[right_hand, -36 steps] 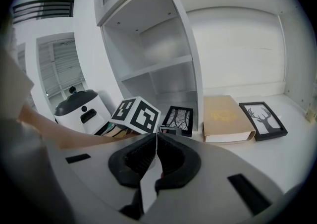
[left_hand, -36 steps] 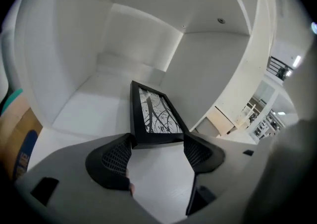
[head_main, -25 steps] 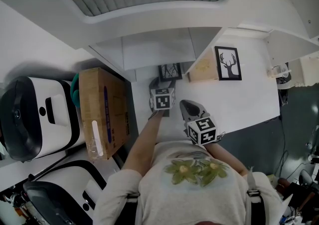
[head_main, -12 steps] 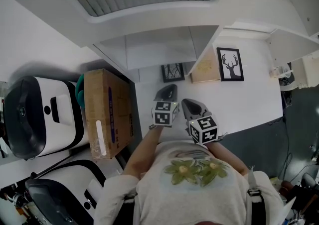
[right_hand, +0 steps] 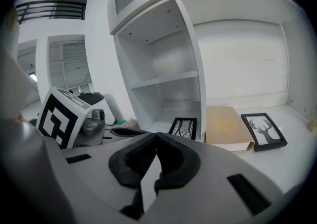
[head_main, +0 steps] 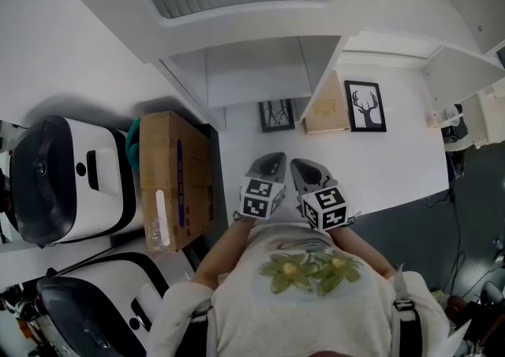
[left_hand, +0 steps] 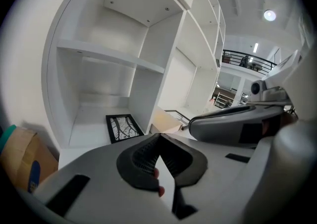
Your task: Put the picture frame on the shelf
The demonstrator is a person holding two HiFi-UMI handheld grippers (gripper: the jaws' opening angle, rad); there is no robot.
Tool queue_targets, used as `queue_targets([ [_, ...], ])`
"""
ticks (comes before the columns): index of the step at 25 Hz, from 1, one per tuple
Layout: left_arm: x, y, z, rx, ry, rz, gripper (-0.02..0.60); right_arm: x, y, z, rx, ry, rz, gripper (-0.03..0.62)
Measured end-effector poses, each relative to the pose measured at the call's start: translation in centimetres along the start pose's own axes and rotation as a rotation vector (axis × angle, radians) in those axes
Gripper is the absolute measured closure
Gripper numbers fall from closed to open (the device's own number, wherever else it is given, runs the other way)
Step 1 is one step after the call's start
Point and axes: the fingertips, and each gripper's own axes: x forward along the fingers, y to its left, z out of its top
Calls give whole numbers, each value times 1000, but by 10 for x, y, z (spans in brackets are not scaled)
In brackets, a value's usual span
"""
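A black picture frame with a branch print [head_main: 276,115] [left_hand: 124,127] [right_hand: 184,128] lies on the floor of the white shelf's lowest compartment [head_main: 252,83], apart from both grippers. My left gripper [head_main: 269,164] [left_hand: 159,137] hangs in front of the shelf, close to my body. Its jaws have just been closing, they are shut, and nothing is between them. My right gripper [head_main: 302,167] [right_hand: 156,137] sits right beside it, also shut and empty. A second black frame with a deer print [head_main: 365,106] [right_hand: 263,130] lies on the white surface to the right.
A flat tan box [head_main: 326,114] [right_hand: 225,127] lies between the two frames, right of the shelf's upright divider. A cardboard box [head_main: 175,178] stands at the left beside two white machines [head_main: 63,182]. Upper shelf compartments [left_hand: 124,34] stand bare.
My left gripper has drawn back from the branch-print frame toward my body and shut its jaws. The frame stays in the compartment. The right gripper has kept still.
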Motion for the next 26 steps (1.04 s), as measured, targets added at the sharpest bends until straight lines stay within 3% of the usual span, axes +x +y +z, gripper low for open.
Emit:
queue_targets([
  [14,-36,-26,-15,12,7,-24,552,-32,19,-6,-24,-33,-5,563],
  [26,-55,-40,-29,-25,-20,-37,552,-43,36,-26,-45,5,-6,563],
])
